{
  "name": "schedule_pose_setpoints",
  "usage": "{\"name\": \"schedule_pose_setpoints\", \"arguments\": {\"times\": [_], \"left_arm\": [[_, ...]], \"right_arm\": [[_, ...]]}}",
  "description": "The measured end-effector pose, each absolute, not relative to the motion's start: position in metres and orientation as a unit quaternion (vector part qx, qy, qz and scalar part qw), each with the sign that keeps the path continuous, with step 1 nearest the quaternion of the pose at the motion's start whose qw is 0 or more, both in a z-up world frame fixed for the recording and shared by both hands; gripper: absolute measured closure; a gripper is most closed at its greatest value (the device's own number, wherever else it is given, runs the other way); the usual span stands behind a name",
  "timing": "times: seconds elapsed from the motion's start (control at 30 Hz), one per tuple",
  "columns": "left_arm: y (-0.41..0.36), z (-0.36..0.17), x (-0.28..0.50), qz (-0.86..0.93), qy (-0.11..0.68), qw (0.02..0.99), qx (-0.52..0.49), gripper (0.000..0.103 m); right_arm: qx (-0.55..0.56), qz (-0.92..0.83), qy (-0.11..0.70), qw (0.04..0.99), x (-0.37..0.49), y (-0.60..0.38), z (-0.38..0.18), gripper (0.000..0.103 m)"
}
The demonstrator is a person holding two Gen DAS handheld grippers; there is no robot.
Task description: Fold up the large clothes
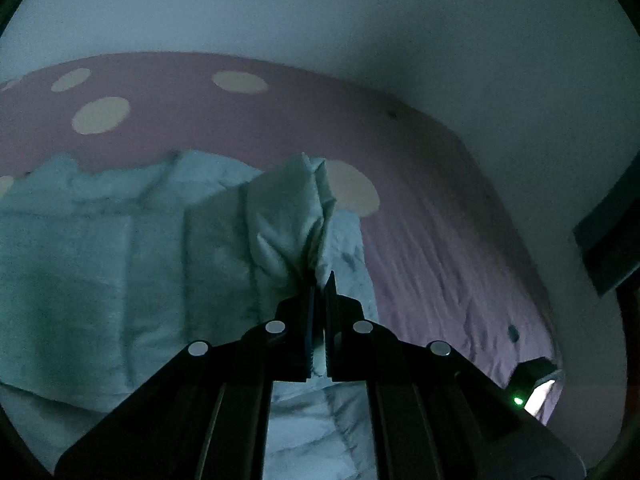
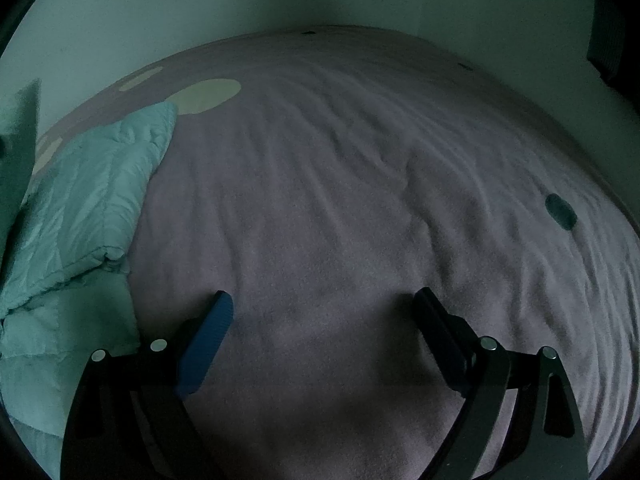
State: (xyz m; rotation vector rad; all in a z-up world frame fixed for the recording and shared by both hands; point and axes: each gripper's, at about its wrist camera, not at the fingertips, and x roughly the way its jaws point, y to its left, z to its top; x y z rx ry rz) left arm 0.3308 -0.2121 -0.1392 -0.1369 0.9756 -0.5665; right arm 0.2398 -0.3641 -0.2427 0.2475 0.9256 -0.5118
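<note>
A pale teal quilted garment (image 1: 100, 260) lies on a pink bed cover (image 1: 440, 220) with cream dots. My left gripper (image 1: 320, 280) is shut on a bunched edge of the garment (image 1: 288, 216), which stands up between its fingers. In the right wrist view the same garment (image 2: 88, 200) lies folded at the left of the bed cover (image 2: 340, 200). My right gripper (image 2: 324, 304) is open and empty, fingers wide apart just above the bare cover, to the right of the garment.
A pale wall (image 1: 360, 20) runs behind the bed. A dark frame (image 1: 608, 240) stands at the far right. A small device with a green light (image 1: 520, 400) sits near the bed's right edge. A dark spot (image 2: 560, 210) marks the cover.
</note>
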Motion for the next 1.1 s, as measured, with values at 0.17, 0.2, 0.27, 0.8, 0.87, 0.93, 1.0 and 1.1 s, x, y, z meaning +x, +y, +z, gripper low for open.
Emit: {"name": "schedule_pose_setpoints", "arguments": {"times": [0.17, 0.2, 0.27, 0.8, 0.87, 0.93, 1.0, 1.1], "left_arm": [[-0.237, -0.175, 0.342, -0.261, 0.489, 0.831, -0.045, 0.089], [-0.236, -0.18, 0.341, -0.261, 0.493, 0.829, -0.044, 0.085], [-0.236, -0.185, 0.339, -0.261, 0.499, 0.825, -0.047, 0.061], [-0.024, -0.143, 0.305, -0.114, 0.412, 0.903, -0.024, 0.037], [0.013, -0.148, 0.306, -0.075, 0.413, 0.907, -0.029, 0.037], [0.054, -0.156, 0.308, -0.035, 0.416, 0.907, -0.049, 0.037], [0.087, -0.163, 0.311, -0.012, 0.422, 0.903, -0.075, 0.037], [0.111, -0.174, 0.321, -0.002, 0.432, 0.897, -0.09, 0.037]], "right_arm": [[0.119, -0.243, 0.44, 0.856, 0.24, -0.364, -0.242, 0.011], [0.119, -0.242, 0.441, 0.856, 0.239, -0.364, -0.242, 0.011], [0.119, -0.243, 0.441, 0.856, 0.24, -0.363, -0.242, 0.011], [0.126, -0.211, 0.404, 0.881, 0.241, -0.335, -0.192, 0.013], [0.127, -0.18, 0.392, 0.893, 0.251, -0.317, -0.175, 0.015], [0.124, -0.137, 0.387, 0.903, 0.271, -0.292, -0.161, 0.02], [0.12, -0.112, 0.391, 0.906, 0.293, -0.273, -0.158, 0.026], [0.118, -0.095, 0.415, 0.897, 0.331, -0.254, -0.169, 0.029]]}}
